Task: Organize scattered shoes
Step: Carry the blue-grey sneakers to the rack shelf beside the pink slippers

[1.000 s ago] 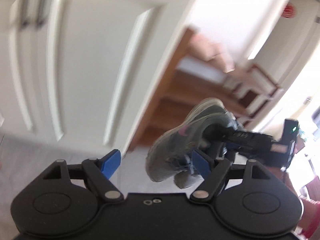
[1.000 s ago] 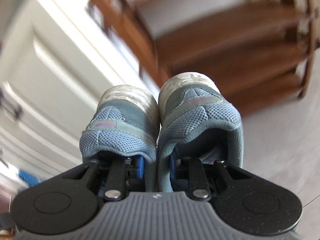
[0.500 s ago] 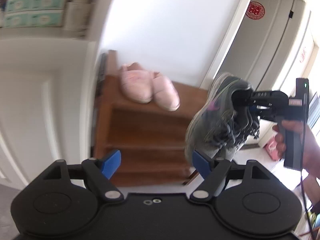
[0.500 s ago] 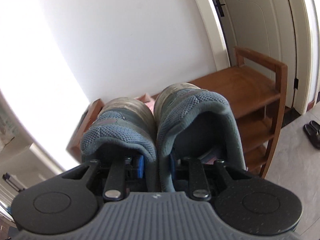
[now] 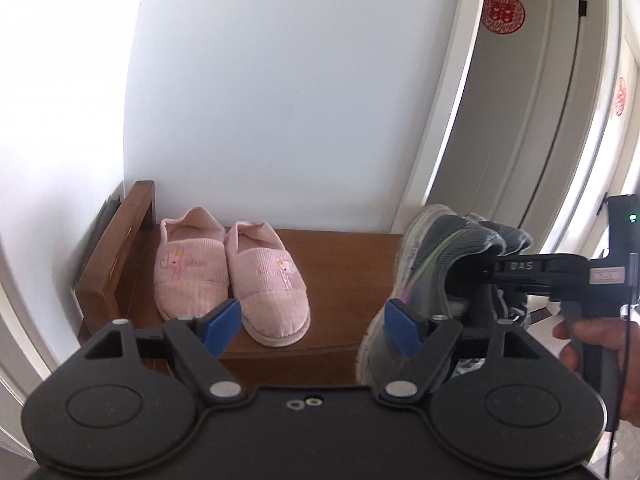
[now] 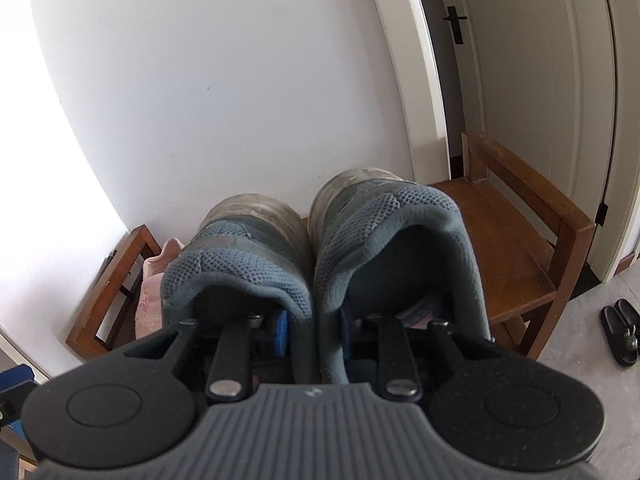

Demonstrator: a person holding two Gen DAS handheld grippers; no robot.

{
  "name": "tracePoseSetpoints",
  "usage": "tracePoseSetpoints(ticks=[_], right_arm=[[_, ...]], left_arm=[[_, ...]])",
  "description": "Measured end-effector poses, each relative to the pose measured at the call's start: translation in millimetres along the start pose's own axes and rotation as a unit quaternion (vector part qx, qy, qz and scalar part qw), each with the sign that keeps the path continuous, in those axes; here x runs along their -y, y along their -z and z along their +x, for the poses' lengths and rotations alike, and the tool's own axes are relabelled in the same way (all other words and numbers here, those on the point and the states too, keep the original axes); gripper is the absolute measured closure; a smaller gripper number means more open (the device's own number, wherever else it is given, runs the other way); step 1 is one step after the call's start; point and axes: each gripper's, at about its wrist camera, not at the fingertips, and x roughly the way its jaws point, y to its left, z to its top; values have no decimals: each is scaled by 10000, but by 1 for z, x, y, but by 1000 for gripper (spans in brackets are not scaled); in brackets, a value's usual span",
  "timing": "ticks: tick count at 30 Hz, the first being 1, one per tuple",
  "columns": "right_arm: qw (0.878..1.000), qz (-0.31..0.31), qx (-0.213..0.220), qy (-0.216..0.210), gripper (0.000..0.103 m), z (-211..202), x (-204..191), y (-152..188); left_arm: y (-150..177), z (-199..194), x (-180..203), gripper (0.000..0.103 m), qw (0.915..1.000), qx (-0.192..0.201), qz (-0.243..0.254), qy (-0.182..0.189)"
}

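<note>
The pair of grey sneakers (image 6: 320, 248) hangs in the air in front of the wooden shoe rack (image 6: 516, 240), heels toward the right wrist camera and pale, scuffed soles turned up and away. The right gripper (image 6: 311, 326) pinches the two shoes together: one blue-padded finger sits inside each shoe opening, with the two inner heel walls clamped between them, so the jaws stand narrow. In the left wrist view the same pair (image 5: 432, 280) shows side-on at the right end of the rack's top shelf (image 5: 340, 264), toes angled downward, with the right gripper (image 5: 486, 274) reaching in from the right and a hand (image 5: 600, 344) around its grip.

On the left part of that shelf a pair of pink slippers (image 5: 232, 272) rests side by side, toes toward the camera. The left gripper (image 5: 314, 322) hovers before the shelf, its jaws wide and holding nothing. A pair of black sandals (image 6: 620, 330) lies on the grey floor right of the rack, near a white door (image 6: 532, 80).
</note>
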Motion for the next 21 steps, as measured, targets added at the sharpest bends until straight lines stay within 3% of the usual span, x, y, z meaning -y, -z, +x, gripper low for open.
tracePoseSetpoints(ticks=[7,15,21], right_arm=[[9993,24,-289,247,75,21,9,-14],[9969,-14,-559,548,75,66,7,-37],[9935,90,-751,853,75,137,10,-64]], left_arm=[[-29,56,-18,24,9987,-249,122,-426],[-69,111,-31,24,9992,-257,204,-207],[-93,152,-52,24,9988,-367,309,-123]])
